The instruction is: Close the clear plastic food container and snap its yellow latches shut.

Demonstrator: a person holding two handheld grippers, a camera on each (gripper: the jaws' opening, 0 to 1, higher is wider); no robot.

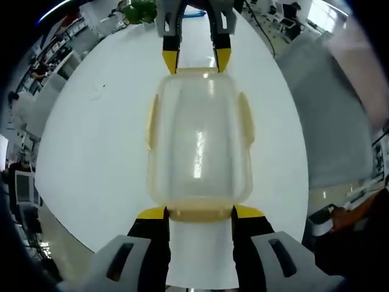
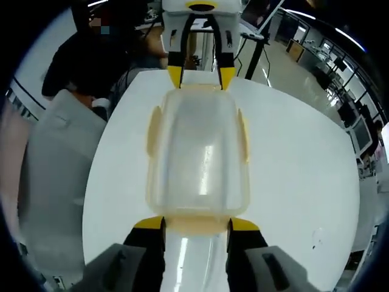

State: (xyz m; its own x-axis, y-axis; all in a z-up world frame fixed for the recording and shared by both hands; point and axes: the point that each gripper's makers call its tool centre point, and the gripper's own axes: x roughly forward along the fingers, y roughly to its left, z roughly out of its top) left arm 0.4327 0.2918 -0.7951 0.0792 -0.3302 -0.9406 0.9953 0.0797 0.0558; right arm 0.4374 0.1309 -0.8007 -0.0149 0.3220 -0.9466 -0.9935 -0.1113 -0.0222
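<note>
Glossy clear rounded plastic food container (image 1: pixel 199 146) with pale yellow latches (image 1: pixel 201 213), centre frame on smooth white round table (image 1: pixel 91 152); left gripper (image 1: pixel 200 212) and right gripper (image 2: pixel 196 224) each parted wide, tips touching an end latch.

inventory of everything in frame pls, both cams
clear plastic food container: 1, clear, lid on, middle of the table between the two grippers
yellow latches: 4, pale yellow, one on each side of the container
table: 1, white, round, under the container
plant: 1, green, far table edge in left gripper view
person: 1, dark clothes, beyond the table in right gripper view
left gripper: 1, black with yellow tips, jaws at one end latch
right gripper: 1, same colours, jaws at the opposite end latch
</note>
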